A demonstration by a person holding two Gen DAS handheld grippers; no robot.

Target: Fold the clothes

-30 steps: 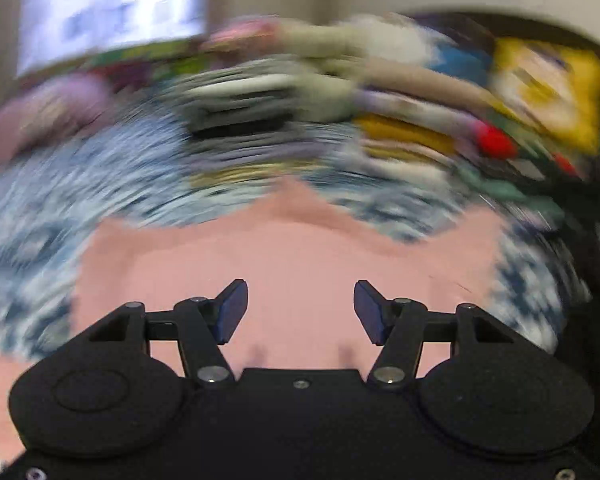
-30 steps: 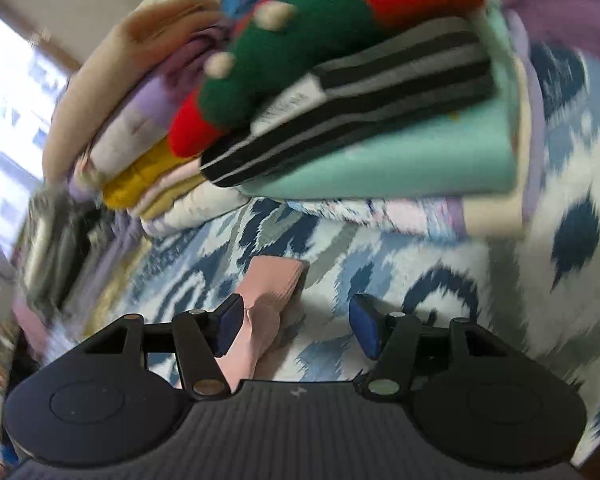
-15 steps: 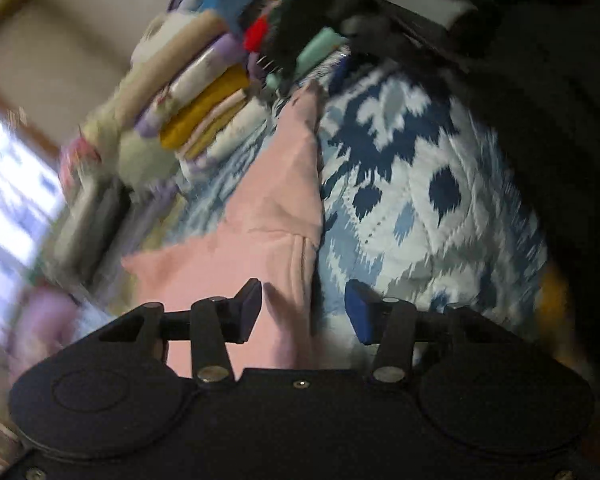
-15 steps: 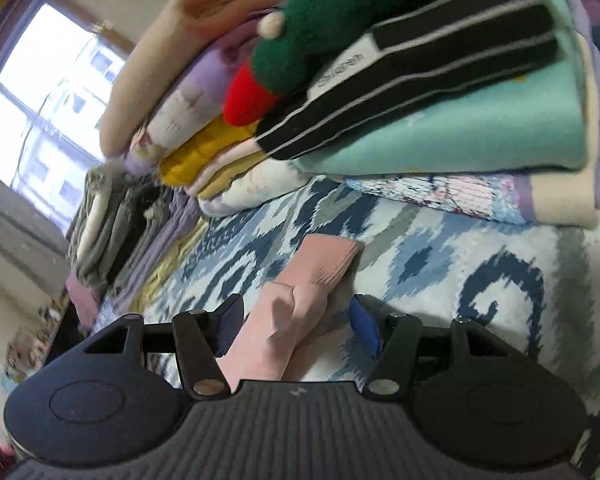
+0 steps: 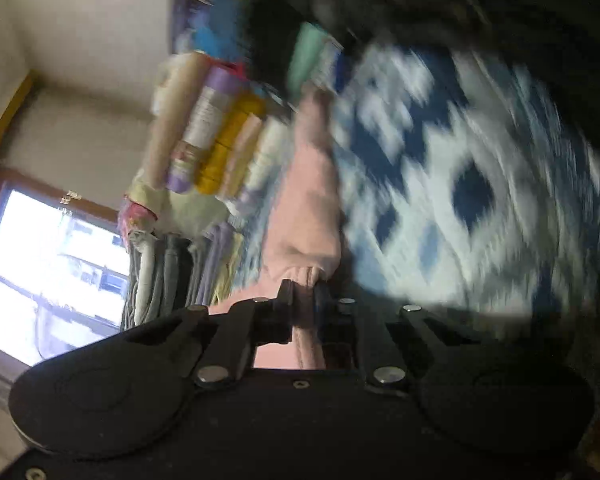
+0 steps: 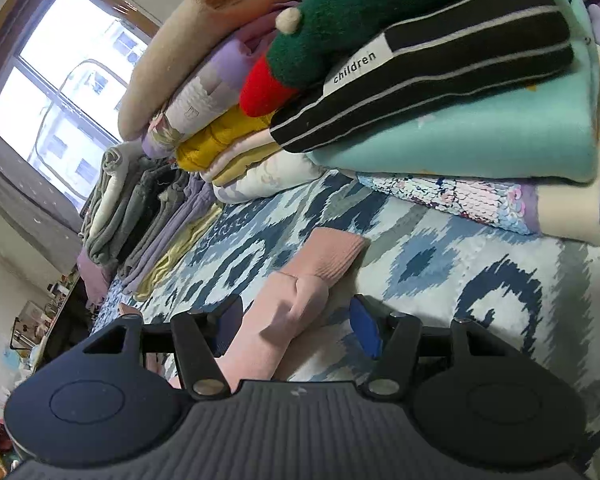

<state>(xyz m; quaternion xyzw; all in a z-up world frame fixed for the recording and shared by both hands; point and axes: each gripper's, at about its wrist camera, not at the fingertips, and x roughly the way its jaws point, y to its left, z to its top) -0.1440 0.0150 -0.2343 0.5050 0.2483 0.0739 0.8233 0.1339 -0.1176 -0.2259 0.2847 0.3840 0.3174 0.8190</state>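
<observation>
Counts on the bed: one pink garment, two grippers, three stacks of folded clothes

One pink garment [image 6: 300, 292] lies on one blue-and-white patterned bedspread [image 6: 460, 272]; two grippers show, the left gripper [image 5: 303, 300] and the right gripper [image 6: 296, 326], each with two fingers [image 6: 366, 330]. Three groups of folded clothes stand behind: one tall stack [image 6: 480, 128] topped by one green-and-red knit piece [image 6: 360, 4], one stack under a beige top [image 6: 204, 40], and one row of grey folded pieces [image 6: 140, 200]. One window [image 6: 64, 80].

We're looking at a home bedroom: folded clothes stacks [image 6: 380, 92] sitting on a patterned bedspread [image 6: 440, 256], window [image 6: 68, 80] glowing behind them.
</observation>
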